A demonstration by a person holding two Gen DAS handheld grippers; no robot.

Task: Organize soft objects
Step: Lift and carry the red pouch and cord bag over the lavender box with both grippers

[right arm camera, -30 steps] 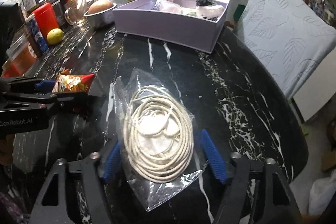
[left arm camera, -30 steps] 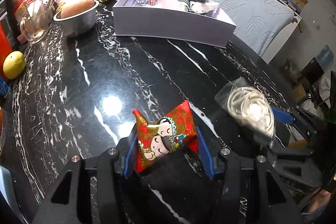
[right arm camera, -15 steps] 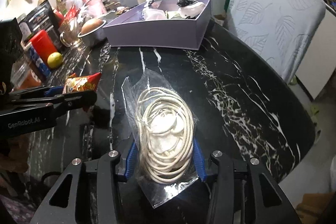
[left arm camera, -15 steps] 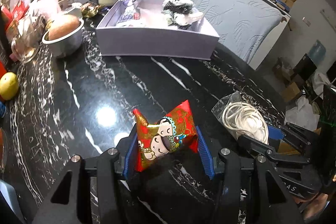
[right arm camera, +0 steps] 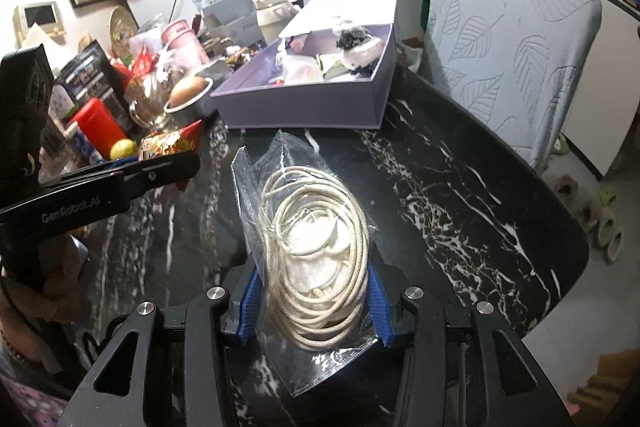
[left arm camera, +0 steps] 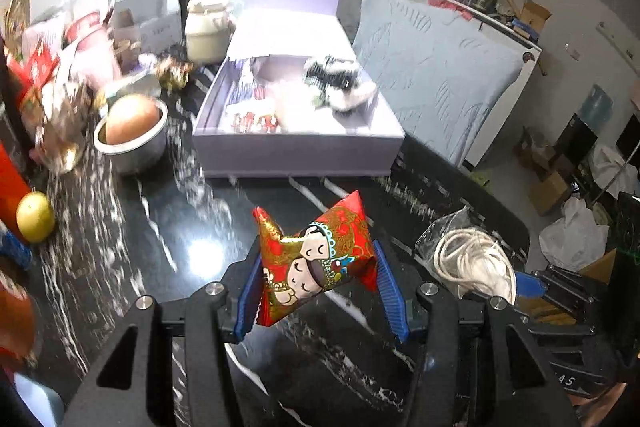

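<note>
a: the left gripper was clamped on a red pouch with cartoon faces, its blue pads pressing both sides, the pouch puffed up between them and clear of the black marble table. the right gripper was squeezed onto a clear bag of cord, pads against the coil on either side, also off the table as far as i could judge.

b: what looked risky to you?

a: the bag of cord, mostly. the plastic was slick and most of the bag stuck out past the pads, so i judged it could slide out or sag on the way to the purple box. the pouch was held across a soft middle; a slack squeeze could have let it twist or drop.

b: and the box itself?

a: it already held a fluffy black-and-white thing and some packets, so two hands going in together might have bumped each other or caught the near wall. the metal bowl stood just beside the box's left end, easy to knock from that side.

b: did the views differ?

a: yes. the left camera showed the pouch's printed face and the lemon near the table's edge; the cord bag there was only a partly hidden bundle at the right. the right camera showed the whole bag, the table's far rounded edge, and the left gripper from the side, with just a corner of the pouch peeking above it.
</note>
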